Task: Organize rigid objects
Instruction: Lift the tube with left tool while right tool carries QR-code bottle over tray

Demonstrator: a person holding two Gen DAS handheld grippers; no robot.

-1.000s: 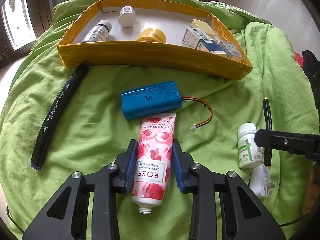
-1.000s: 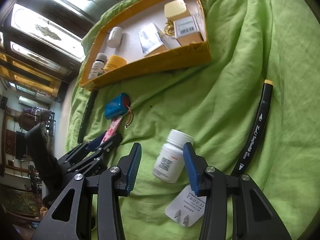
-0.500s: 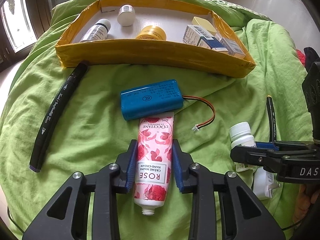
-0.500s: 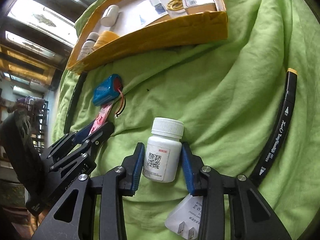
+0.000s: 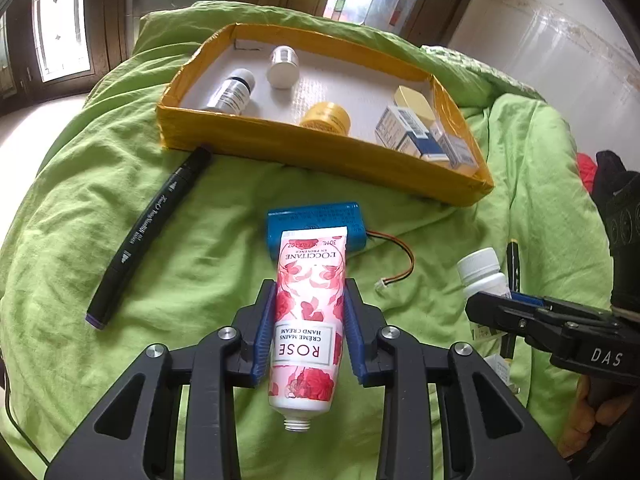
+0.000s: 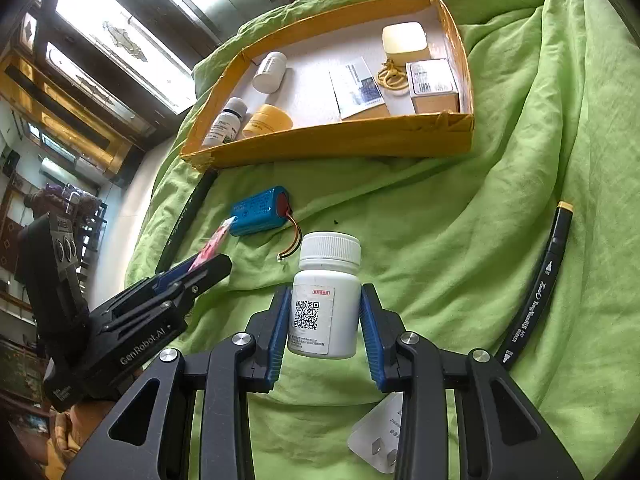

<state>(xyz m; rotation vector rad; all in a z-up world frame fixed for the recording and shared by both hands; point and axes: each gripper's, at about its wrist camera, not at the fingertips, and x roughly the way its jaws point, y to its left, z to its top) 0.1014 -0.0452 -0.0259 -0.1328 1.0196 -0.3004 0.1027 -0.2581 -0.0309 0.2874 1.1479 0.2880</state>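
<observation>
Left wrist view: the left gripper point(image 5: 308, 320) occupies the lower centre of the frame, its blue pads pressed against both sides of a pink rose-print hand cream tube point(image 5: 307, 320), whose capless neck points toward the bottom edge. Behind the tube's crimped end, at mid-frame, lies a blue battery pack point(image 5: 316, 216) with a red and black lead on the green bedcover point(image 5: 200, 248). A black marker point(image 5: 150, 236) lies diagonally at left, its upper end beside the yellow tray point(image 5: 320, 152) in the upper centre, which holds small bottles, a yellow jar and cartons.

Right wrist view: the right gripper point(image 6: 325, 328), lower centre, has narrowed its jaws in the last moment and now clamps a white pill bottle point(image 6: 326, 300) with a QR label, cap uppermost. A second black marker point(image 6: 538, 292) lies at the right edge. A white plug adapter point(image 6: 380, 440) shows at the bottom, partly hidden by the gripper.
</observation>
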